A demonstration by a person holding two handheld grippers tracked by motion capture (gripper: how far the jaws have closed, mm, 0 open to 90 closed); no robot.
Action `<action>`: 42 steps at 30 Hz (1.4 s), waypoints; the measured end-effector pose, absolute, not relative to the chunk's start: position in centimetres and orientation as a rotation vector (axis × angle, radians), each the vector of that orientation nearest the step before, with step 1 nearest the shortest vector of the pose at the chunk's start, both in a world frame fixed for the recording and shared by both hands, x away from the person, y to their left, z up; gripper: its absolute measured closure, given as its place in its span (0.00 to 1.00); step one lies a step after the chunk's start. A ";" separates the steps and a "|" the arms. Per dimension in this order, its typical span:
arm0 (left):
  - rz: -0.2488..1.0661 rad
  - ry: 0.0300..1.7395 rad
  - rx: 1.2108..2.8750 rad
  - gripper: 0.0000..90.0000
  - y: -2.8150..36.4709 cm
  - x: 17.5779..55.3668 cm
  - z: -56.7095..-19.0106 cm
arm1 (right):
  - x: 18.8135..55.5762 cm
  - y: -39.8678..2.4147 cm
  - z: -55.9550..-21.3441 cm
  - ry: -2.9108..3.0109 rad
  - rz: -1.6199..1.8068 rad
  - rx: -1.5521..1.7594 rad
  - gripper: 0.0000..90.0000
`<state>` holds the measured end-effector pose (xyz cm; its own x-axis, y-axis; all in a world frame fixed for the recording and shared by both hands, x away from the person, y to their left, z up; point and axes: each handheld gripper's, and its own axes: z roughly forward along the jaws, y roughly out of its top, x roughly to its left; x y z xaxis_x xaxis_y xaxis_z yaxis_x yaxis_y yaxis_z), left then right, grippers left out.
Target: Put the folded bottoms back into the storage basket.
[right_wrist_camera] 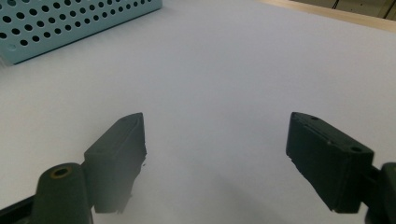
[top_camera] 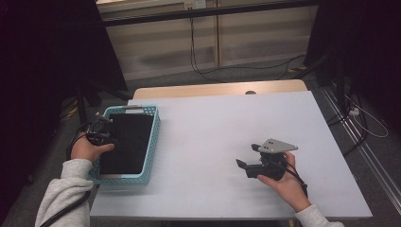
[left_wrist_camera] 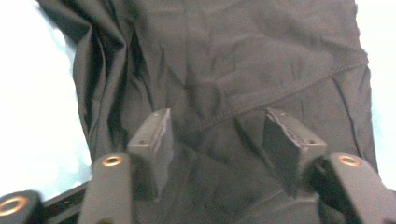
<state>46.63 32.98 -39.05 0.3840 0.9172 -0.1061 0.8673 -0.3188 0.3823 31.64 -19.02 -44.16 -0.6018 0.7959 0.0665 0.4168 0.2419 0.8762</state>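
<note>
A dark folded cloth (top_camera: pixel 127 142) lies in a light blue perforated basket (top_camera: pixel 154 137) at the table's left edge. My left gripper (top_camera: pixel 100 132) hovers over the basket's left side. In the left gripper view its jaws (left_wrist_camera: pixel 217 130) stand apart just above the creased black cloth (left_wrist_camera: pixel 224 60), with nothing pinched between them. My right gripper (top_camera: pixel 247 156) rests low over the white table (top_camera: pixel 213 118) at the right, pointing left. Its jaws (right_wrist_camera: pixel 215 135) are wide apart with only bare tabletop between them.
The basket's corner (right_wrist_camera: pixel 70 23) shows at the upper left of the right gripper view. A wooden strip (top_camera: pixel 217 89) runs along the table's far edge. Cables (top_camera: pixel 198 61) trail on the floor beyond, and dark curtains stand on both sides.
</note>
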 end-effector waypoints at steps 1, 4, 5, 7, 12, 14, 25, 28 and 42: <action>0.171 1.538 2.255 0.41 32.8 46.6 -38.8 | 31.5 -19.1 -44.2 2.127 1.307 1.113 0.21; 0.190 1.517 2.249 0.36 32.1 46.5 -38.0 | 31.2 -19.6 -44.1 2.120 1.306 1.117 0.21; 0.190 1.519 2.238 0.34 31.8 46.5 -37.8 | 31.1 -19.8 -44.0 2.116 1.305 1.119 0.21; 0.189 1.509 2.227 0.31 31.4 46.4 -37.3 | 30.9 -20.3 -43.8 2.100 1.312 1.134 0.21; 0.164 1.454 2.248 0.28 29.8 46.2 -36.7 | 30.6 -20.9 -43.7 2.089 1.326 1.156 0.21; 0.162 1.438 2.255 0.28 29.2 46.3 -36.5 | 30.5 -21.2 -43.7 2.088 1.324 1.162 0.21; 0.127 1.325 2.250 0.25 25.7 46.0 -36.1 | 30.4 -22.5 -43.6 2.085 1.325 1.187 0.21; 0.129 1.312 2.245 0.25 25.3 45.8 -36.1 | 30.1 -22.6 -43.5 2.102 1.326 1.173 0.21; 0.118 1.210 2.286 0.23 22.5 44.7 -36.2 | 29.0 -25.2 -44.1 2.127 1.260 1.206 0.21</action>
